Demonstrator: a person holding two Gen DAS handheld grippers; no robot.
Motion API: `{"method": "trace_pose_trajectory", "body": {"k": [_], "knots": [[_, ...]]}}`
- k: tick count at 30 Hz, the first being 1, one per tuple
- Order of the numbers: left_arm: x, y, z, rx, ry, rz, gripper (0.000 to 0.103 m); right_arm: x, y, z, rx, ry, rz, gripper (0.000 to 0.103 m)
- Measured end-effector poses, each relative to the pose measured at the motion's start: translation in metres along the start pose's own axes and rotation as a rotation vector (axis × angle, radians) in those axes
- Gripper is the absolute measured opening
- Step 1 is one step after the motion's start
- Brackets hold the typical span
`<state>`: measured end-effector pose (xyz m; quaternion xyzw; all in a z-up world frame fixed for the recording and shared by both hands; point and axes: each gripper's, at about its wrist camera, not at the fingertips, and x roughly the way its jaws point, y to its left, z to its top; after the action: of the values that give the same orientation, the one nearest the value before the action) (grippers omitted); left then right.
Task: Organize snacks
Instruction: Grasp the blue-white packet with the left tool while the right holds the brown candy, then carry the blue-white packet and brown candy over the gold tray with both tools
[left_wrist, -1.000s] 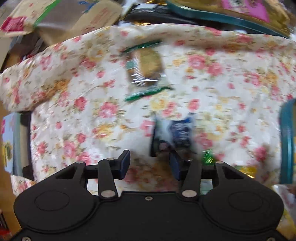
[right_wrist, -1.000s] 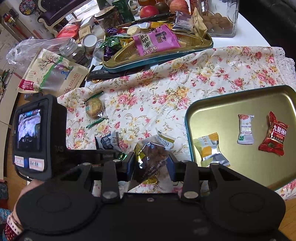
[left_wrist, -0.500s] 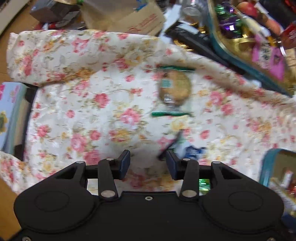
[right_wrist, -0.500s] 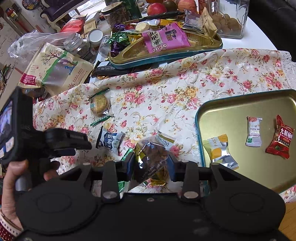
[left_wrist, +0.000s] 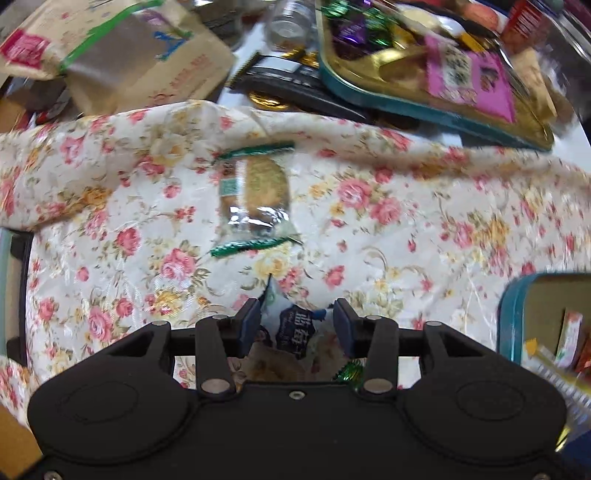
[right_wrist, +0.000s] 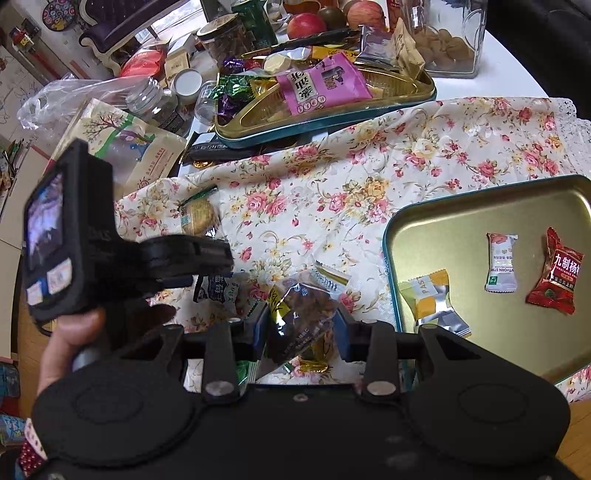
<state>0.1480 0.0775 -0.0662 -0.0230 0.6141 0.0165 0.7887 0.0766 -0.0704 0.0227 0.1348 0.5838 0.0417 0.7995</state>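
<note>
- The right tongs (right_wrist: 301, 325) are closed on a clear packet of brown snack (right_wrist: 303, 314), pads pressing both sides, just beside the teal tin tray (right_wrist: 391, 236).
- The left tongs (left_wrist: 295, 325) stand half open over a dark blue sachet (left_wrist: 293, 330) lying on the floral cloth (left_wrist: 406, 221); whether the pads touch it, I cannot tell.
- Three sweets already lie in the tray: yellow (right_wrist: 430, 299), white (right_wrist: 501, 262), red (right_wrist: 557, 273).
- Left to sort: the held packet, the sachet, a wrapped biscuit (left_wrist: 255, 195) farther out on the worktop.
</note>
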Motion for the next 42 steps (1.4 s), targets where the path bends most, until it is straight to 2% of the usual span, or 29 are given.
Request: {"method": "trace_pose_trajectory", "body": {"k": [4,8,17,31,42], "knots": [[0.007,-0.005,-0.008,0.074,-0.017,0.038,0.056,-0.003,-0.006,0.001,0.015,-0.001,0.004,0.039],[0.008,-0.011,-0.009,0.101,-0.036,0.046,0.056,-0.005,-0.006,0.002,0.017,-0.003,0.014,0.039],[0.022,-0.026,-0.012,0.155,-0.047,0.117,0.057,-0.002,0.0,0.002,0.01,-0.004,0.011,0.039],[0.019,-0.013,-0.012,0.13,-0.041,0.096,0.059,0.007,0.001,0.001,-0.001,0.012,-0.015,0.039],[0.027,0.01,0.0,0.027,0.007,0.018,0.069,0.008,0.005,0.002,-0.008,0.011,-0.008,0.039]]}}
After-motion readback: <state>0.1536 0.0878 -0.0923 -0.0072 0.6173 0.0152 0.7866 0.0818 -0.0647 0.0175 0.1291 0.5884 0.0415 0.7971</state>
